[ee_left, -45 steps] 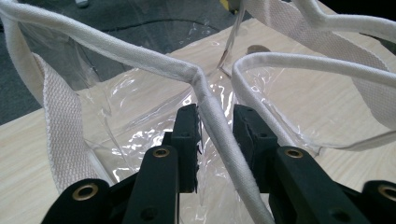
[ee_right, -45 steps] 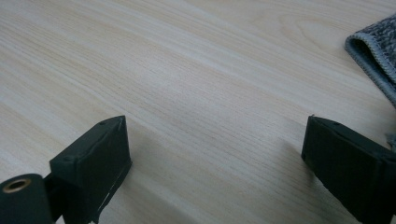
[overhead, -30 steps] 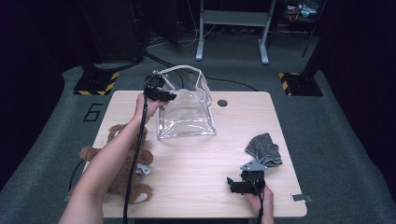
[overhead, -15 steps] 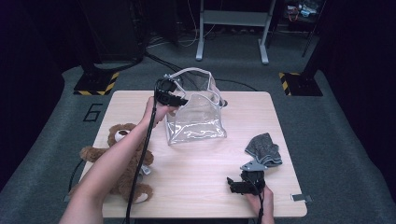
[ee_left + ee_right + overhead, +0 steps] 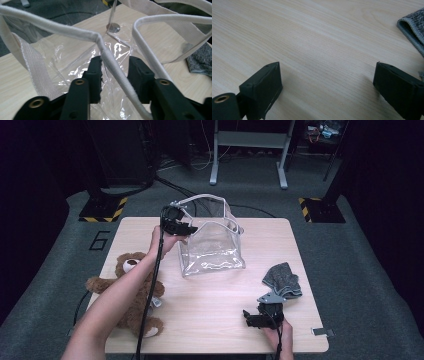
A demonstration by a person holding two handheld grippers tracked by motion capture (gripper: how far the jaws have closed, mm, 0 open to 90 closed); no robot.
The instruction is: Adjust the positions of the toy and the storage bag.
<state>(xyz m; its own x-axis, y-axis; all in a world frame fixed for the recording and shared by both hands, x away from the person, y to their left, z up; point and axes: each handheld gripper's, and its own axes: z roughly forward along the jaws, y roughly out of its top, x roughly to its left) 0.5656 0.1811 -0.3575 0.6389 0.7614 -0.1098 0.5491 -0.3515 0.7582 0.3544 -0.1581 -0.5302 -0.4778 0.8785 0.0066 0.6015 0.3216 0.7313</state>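
Clear plastic bag [image 5: 212, 247], white corded rim [image 5: 110, 62], woven straps: far middle of the worktop [image 5: 220, 320]; its rim runs between my left gripper [image 5: 113, 67] jaws, just been opening, no longer clamped. Right gripper [image 5: 327, 82] jaws wide apart, near edge, beside grey knitted cloth [image 5: 282, 280].

one clear plastic bag [image 5: 214, 247] with two white handles; one brown teddy bear [image 5: 131, 292]; one grey cloth [image 5: 283, 280]; one wooden table [image 5: 210, 315]; two handheld grippers: left gripper [image 5: 181, 226], right gripper [image 5: 250, 318].
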